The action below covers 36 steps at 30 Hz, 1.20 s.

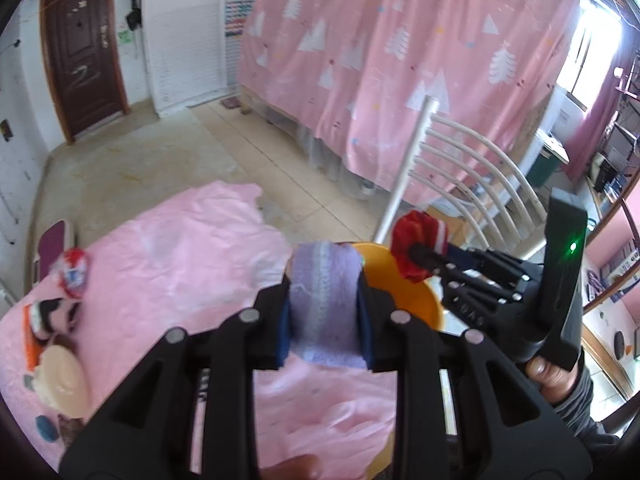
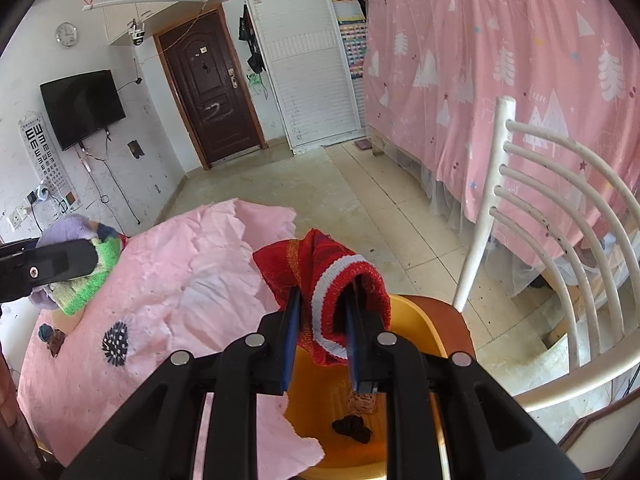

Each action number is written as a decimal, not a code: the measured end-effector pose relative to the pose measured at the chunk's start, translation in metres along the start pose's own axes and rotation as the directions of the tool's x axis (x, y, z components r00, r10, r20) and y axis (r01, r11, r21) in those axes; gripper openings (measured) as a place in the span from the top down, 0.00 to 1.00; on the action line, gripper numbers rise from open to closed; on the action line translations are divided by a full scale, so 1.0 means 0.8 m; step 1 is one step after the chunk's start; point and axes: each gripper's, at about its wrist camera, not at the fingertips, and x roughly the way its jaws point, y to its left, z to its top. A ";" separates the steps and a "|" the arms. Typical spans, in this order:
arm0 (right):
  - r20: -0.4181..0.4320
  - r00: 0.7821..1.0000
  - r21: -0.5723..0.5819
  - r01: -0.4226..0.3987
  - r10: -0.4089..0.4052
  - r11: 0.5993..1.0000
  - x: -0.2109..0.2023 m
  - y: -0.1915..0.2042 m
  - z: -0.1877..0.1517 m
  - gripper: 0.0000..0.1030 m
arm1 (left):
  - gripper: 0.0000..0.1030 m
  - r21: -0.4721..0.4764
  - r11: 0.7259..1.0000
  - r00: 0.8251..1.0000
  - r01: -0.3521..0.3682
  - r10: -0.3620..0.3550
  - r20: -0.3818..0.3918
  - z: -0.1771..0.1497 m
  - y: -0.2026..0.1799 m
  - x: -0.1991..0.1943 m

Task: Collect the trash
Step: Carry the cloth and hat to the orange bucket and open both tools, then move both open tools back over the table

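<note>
My left gripper [image 1: 324, 312] is shut on a purple knitted cloth [image 1: 324, 300] and holds it above the pink-covered table [image 1: 168, 264], next to an orange basin [image 1: 416, 300]. My right gripper [image 2: 322, 320] is shut on a red knitted piece with a white stripe [image 2: 328, 272] and holds it over the orange basin [image 2: 416, 324]. The basin holds a dark scrap [image 2: 352, 428] and a small brownish piece [image 2: 362, 402]. The right gripper also shows in the left wrist view [image 1: 416, 258], and the left gripper in the right wrist view [image 2: 60, 264].
On the table's left lie a red-and-white wrapper [image 1: 74, 272], a crumpled dark-and-pink piece [image 1: 52, 312] and a beige round lid [image 1: 66, 376]. A white slatted chair [image 2: 560, 208] stands right of the basin. A pink curtained bed [image 2: 500, 80] stands behind it.
</note>
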 end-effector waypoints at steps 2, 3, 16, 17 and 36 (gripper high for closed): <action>-0.012 1.000 0.007 -0.002 0.003 1.000 0.004 -0.010 -0.005 0.91 | 0.75 0.005 1.000 1.000 0.012 -0.012 -0.014 0.002 -0.010 0.010; -0.017 1.000 0.010 -0.004 0.004 1.000 0.006 -0.012 -0.005 0.91 | 0.75 0.007 1.000 1.000 0.018 -0.018 -0.020 0.003 -0.014 0.015; -0.058 0.998 0.073 -0.027 0.032 0.997 0.022 -0.042 -0.016 0.86 | 0.60 0.015 0.999 0.996 0.052 -0.050 -0.077 0.019 -0.050 0.066; -0.057 0.998 0.074 -0.028 0.032 0.997 0.022 -0.042 -0.016 0.86 | 0.58 0.015 0.998 0.996 0.053 -0.052 -0.077 0.019 -0.051 0.067; -0.029 1.000 0.012 -0.005 0.005 1.000 0.002 0.005 0.006 0.74 | 0.56 -0.052 0.997 0.998 0.055 -0.056 -0.011 0.007 -0.005 0.011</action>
